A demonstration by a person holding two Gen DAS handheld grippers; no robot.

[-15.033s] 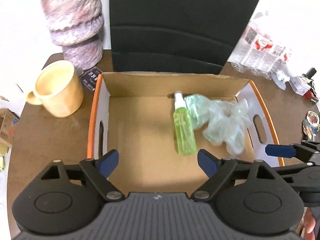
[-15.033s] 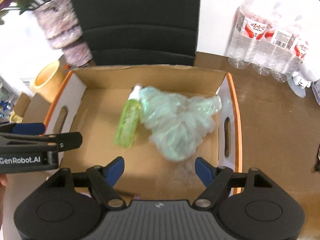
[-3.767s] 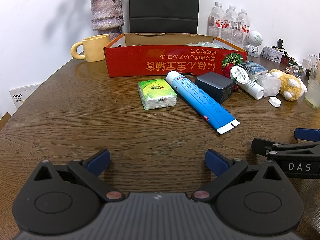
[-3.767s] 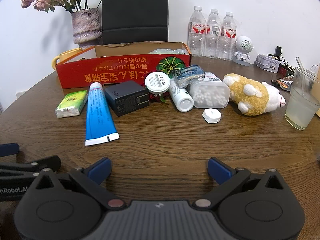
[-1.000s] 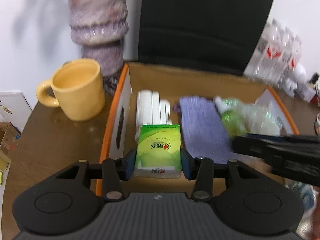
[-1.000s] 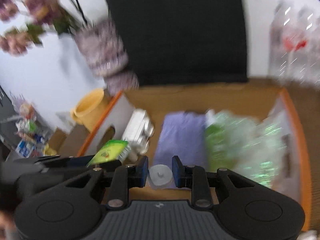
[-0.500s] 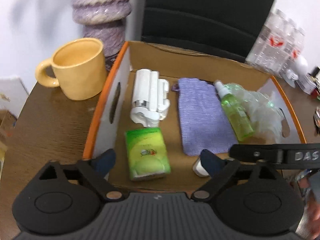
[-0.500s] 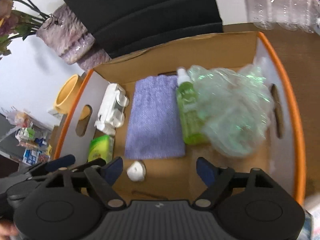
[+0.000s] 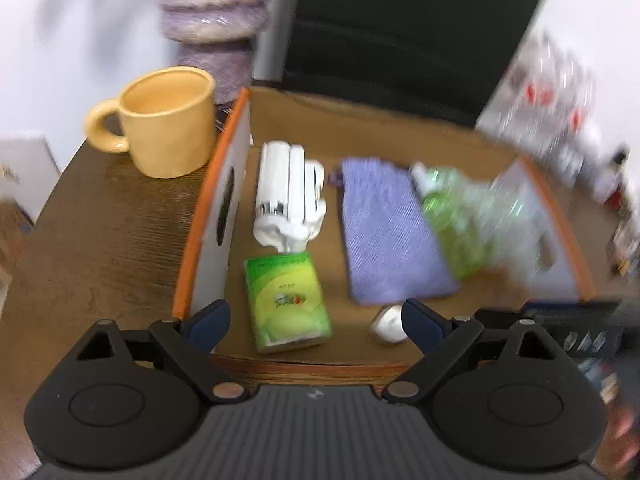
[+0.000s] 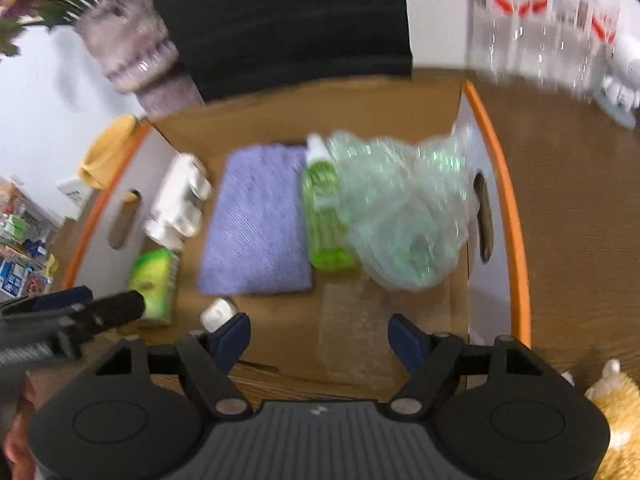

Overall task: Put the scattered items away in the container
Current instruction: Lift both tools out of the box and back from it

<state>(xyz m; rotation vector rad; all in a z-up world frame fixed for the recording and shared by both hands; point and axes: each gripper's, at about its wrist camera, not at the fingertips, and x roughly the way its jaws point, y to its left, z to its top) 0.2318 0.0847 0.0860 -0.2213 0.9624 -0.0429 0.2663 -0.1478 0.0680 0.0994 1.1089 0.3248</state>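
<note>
Over the cardboard box [image 9: 236,148], both the left gripper [image 9: 316,318] and right gripper [image 10: 319,334] hang with jaws spread wide, holding nothing. Tissue pack [image 9: 286,300] and small white cap [image 9: 387,323] lie inside near the front wall; the pack's print is too blurry to read.

A yellow mug [image 9: 168,118] stands near the tabletop's [image 9: 100,240] far left edge, before a purple vase [image 9: 214,20]. Water bottles [image 10: 540,12] cluster at the far right, a black chair [image 9: 408,28] behind.

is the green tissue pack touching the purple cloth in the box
Apart. The left wrist view shows bare cardboard floor between the green tissue pack and the purple cloth.
</note>
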